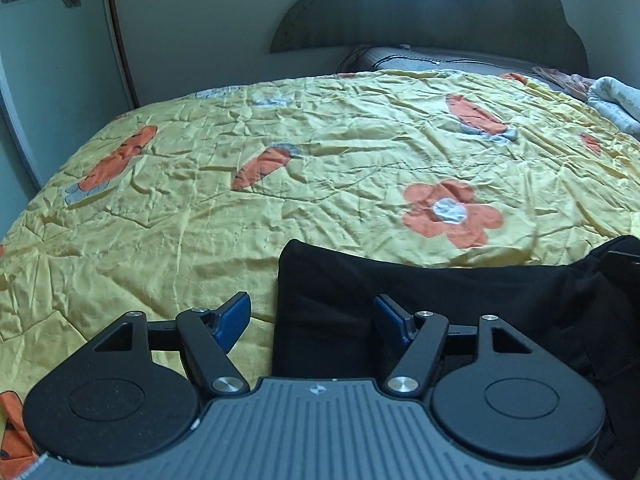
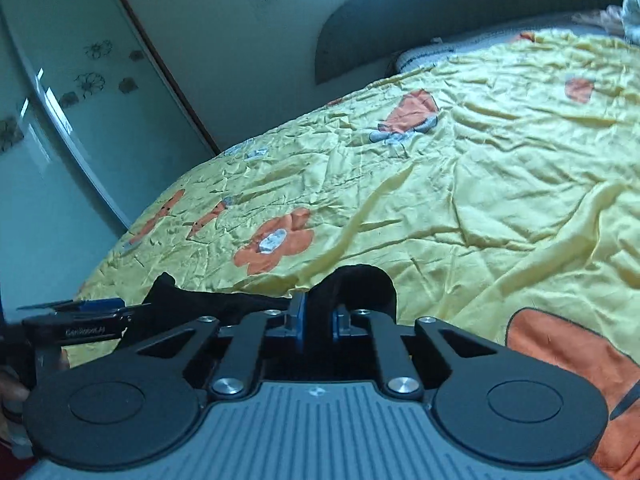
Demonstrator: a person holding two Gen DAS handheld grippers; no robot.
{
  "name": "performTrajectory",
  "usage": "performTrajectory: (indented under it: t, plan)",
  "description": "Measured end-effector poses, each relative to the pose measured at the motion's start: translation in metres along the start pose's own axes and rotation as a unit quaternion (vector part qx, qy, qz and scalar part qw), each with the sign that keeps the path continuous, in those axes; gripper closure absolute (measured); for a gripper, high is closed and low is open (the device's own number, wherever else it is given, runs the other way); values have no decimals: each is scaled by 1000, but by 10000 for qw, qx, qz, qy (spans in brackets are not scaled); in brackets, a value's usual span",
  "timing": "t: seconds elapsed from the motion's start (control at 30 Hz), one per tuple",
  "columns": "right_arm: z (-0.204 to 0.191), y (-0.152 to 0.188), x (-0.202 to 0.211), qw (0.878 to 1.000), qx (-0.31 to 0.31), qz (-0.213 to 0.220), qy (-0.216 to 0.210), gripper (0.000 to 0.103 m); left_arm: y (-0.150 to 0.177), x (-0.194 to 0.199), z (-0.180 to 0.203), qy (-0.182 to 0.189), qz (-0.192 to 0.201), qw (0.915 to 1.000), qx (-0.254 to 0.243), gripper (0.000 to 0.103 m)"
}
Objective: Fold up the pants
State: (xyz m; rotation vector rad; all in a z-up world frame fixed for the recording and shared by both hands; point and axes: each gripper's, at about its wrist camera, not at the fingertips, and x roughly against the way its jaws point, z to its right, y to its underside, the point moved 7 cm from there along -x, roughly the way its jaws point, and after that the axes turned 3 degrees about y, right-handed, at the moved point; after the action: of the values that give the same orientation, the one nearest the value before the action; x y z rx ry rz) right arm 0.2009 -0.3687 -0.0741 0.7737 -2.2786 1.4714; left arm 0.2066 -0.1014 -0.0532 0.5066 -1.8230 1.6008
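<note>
Black pants [image 1: 460, 292] lie bunched on the near part of the yellow bedspread [image 1: 320, 152]. My left gripper [image 1: 312, 308] is open and straddles their left edge: its left blue pad hovers over the bedspread and its right pad over the black cloth, neither pressing. In the right wrist view my right gripper [image 2: 319, 314] is shut on a raised fold of the pants [image 2: 360, 284], which bulges up above the blue pads. The left gripper [image 2: 80, 305] shows side-on at that view's left edge, with a hand [image 2: 12, 392] behind it.
The bedspread [image 2: 480, 184] is wrinkled, with orange flower and carrot prints. A dark headboard [image 1: 420, 12] and a grey pillow [image 1: 440, 60] stand at the far end, loose clothes [image 1: 612, 100] at far right. A glass wardrobe door [image 2: 60, 120] runs along the bed's left side.
</note>
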Motion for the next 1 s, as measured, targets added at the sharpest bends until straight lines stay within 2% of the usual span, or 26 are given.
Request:
performTrajectory:
  t: [0.13, 0.23, 0.3, 0.37, 0.4, 0.43, 0.5, 0.57, 0.67, 0.73, 0.8, 0.9, 0.97, 1.0]
  plan:
    - [-6, -13, 7, 9981, 345, 391, 313, 94, -5, -4, 1, -103, 95, 9998, 127, 32]
    - [-2, -12, -8, 9955, 664, 156, 665, 94, -6, -14, 4, -265, 54, 9996, -16, 30]
    - [4, -6, -16, 9960, 583, -93, 675, 93, -4, -15, 2, -245, -10, 9997, 28, 29]
    - [7, -6, -7, 9970, 446, -12, 632, 88, -4, -7, -1, -164, 29, 9998, 111, 31]
    - [9, -7, 2, 9967, 380, 98, 709, 81, -4, -1, -1, -116, 51, 9998, 139, 31]
    - [10, -8, 13, 9950, 369, 264, 891, 78, -3, 6, -1, -59, 73, 9998, 161, 31]
    - [5, -9, 33, 9908, 527, 494, 1143, 78, -1, 21, 1, 111, 160, 9996, 185, 30]
    - [-11, -4, 46, 9931, 683, 495, 809, 78, 4, 30, 9, 270, 163, 9994, 113, 29]
    - [-39, 18, 47, 9952, 938, 127, 230, 78, 18, 33, 24, 480, 29, 9988, -94, 28]
    - [-50, 34, 40, 9923, 1212, -116, 229, 77, 28, 27, 32, 403, -41, 9987, -320, 27]
    - [-50, 45, 32, 9886, 1421, -233, 438, 77, 35, 22, 35, 212, -40, 9984, -523, 26]
    - [-53, 43, 39, 9909, 1251, -134, 482, 76, 34, 33, 36, 204, 54, 9982, -554, 27]
    - [-64, 41, 50, 9892, 1400, 6, 430, 71, 35, 38, 34, 264, 55, 9986, -456, 25]
    - [-68, 42, 52, 9884, 1461, 21, 402, 64, 36, 40, 34, 298, 46, 9987, -401, 24]
